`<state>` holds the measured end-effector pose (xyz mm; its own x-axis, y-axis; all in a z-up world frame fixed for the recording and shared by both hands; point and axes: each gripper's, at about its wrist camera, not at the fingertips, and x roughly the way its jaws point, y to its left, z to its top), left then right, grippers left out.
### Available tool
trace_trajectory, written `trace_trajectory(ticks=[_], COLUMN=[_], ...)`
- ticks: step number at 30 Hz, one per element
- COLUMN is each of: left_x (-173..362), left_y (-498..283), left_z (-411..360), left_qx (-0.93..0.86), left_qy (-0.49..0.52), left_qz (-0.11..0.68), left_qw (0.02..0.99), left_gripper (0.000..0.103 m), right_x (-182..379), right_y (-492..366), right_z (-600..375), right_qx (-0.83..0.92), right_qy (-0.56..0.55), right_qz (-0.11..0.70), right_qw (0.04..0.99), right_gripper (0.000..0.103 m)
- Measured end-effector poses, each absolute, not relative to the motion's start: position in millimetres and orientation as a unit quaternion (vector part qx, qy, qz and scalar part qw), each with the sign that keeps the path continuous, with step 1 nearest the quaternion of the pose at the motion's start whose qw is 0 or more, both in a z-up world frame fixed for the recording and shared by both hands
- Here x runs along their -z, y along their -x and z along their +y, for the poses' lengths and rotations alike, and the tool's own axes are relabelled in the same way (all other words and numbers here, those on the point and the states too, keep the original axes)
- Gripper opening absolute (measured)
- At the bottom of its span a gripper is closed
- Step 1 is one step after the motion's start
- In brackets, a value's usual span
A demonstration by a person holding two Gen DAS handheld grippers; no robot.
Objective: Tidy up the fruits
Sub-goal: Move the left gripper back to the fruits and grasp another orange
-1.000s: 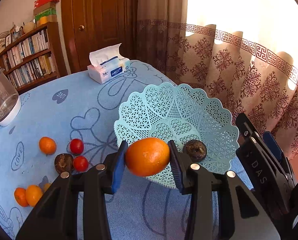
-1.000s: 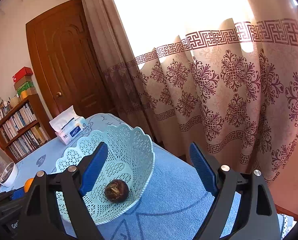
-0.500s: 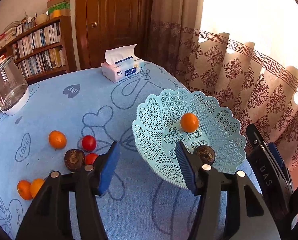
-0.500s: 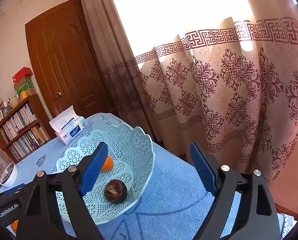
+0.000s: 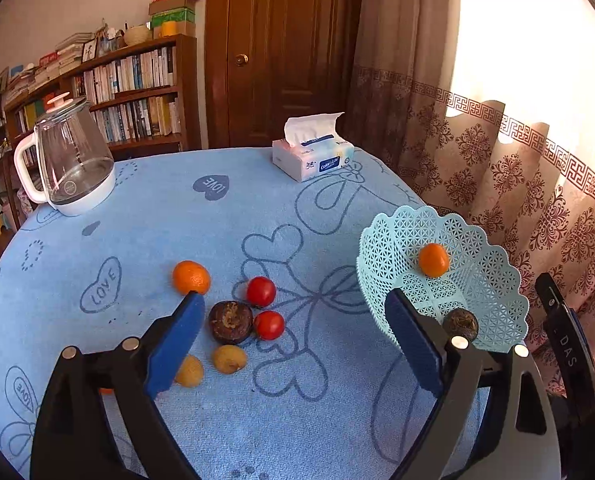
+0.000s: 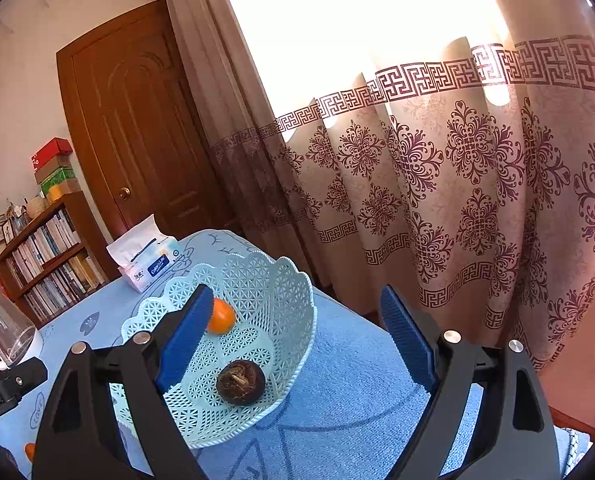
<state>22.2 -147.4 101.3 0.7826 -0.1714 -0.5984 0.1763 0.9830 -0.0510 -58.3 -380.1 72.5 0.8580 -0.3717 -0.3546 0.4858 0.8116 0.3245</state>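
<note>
Left tool (image 5: 293, 344): jaws spread wide, having just been opening, with nothing between the blue pads. It hangs above the blue counter (image 5: 225, 420).

Loose fruit lies just beyond its left finger. Two yellowish fruits (image 5: 229, 358) sit nearest. Behind them is a dark brown fruit (image 5: 231, 322), with one red tomato (image 5: 269, 325) at its 3 o'clock and a second red tomato (image 5: 261, 291) at its 1 o'clock. An orange (image 5: 191, 278) lies at its 10 o'clock, slightly apart.

Right tool (image 6: 293, 338): jaws wide, empty, aimed over the counter edge toward the curtain (image 6: 477, 184).

The light-blue lattice basket (image 5: 493, 304) stands at 3 o'clock from the loose fruit, near the counter edge. It contains a dark brown fruit (image 6: 240, 387) on the near side of its floor and a small orange (image 6: 220, 316) against its far wall; the two are apart.

Farther back, a glass kettle (image 5: 71, 160) stands at 10 o'clock and a tissue box (image 5: 312, 156) at 12 o'clock. A bookshelf (image 5: 137, 92) and a wooden door (image 5: 285, 48) are behind the counter.
</note>
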Motion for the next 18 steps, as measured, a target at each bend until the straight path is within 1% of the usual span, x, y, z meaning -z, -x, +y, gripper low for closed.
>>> trace_trajectory(ticks=[6,8,10,18], left_x=[-112,-114,-117,-122], left_y=[-13,-8,-4,5], left_z=[-115,-103,-90,-38], left_qx=[0.044,0.023,0.004,-0.058], left_qy=[-0.006,-0.010,-0.009,0.015], left_qz=[0.286,0.274,0.265,0.253], left_qw=[0.957,0.961,0.964,0.966], left_gripper=[0.091,0.094,0.094,0.094], right_x=[-74,-75,-75,-76], right_y=[61,62,63,62], right_z=[-380,-380,-379,-377], right_qx=[0.222,0.221,0.220,0.217], right_qy=[-0.207,-0.208,-0.207,-0.199], right_qz=[0.131,0.128,0.127,0.127], right_qw=[0.944,0.944,0.945,0.947], right_gripper=[0.087,0.087,0.087,0.087])
